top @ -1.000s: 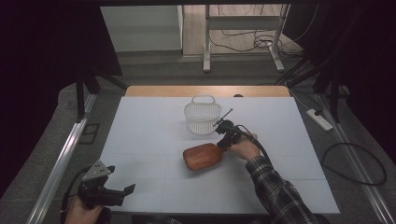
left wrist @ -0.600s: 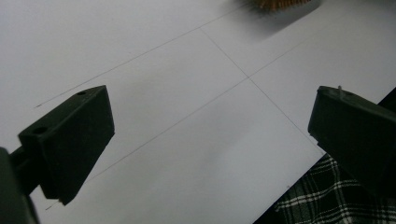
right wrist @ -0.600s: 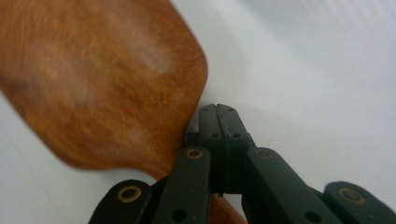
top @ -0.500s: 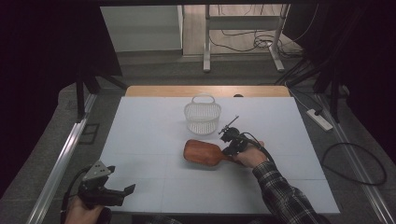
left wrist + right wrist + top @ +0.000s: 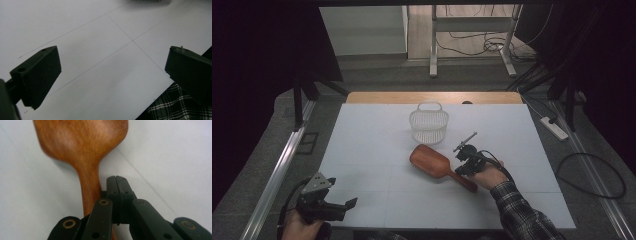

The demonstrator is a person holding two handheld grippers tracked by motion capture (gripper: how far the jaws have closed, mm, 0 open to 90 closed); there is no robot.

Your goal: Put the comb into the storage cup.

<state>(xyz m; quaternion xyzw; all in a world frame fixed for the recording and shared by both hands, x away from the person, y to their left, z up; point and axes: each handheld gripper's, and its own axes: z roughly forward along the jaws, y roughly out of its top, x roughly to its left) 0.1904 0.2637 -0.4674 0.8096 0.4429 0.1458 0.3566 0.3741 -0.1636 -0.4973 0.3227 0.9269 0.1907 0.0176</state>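
Grippers at work on a white table [image 5: 377,150], one idle, one nudging a wooden brush [image 5: 432,161].

Near left, the left gripper [image 5: 343,206] waits wide open and empty. Mid-table, the right gripper [image 5: 460,170], jaws pressed together on nothing, lies against the brush handle, seemingly to push it sideways. Beyond stands a white basket [image 5: 428,126], perhaps its destination. No writing is legible.

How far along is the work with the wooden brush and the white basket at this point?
Done: nothing is in the white basket yet. In hand: the right gripper, jaws shut, is pressed beside the wooden brush handle, not clamped around it. The left gripper waits open at the near edge. Left: apparently getting the brush to the basket.
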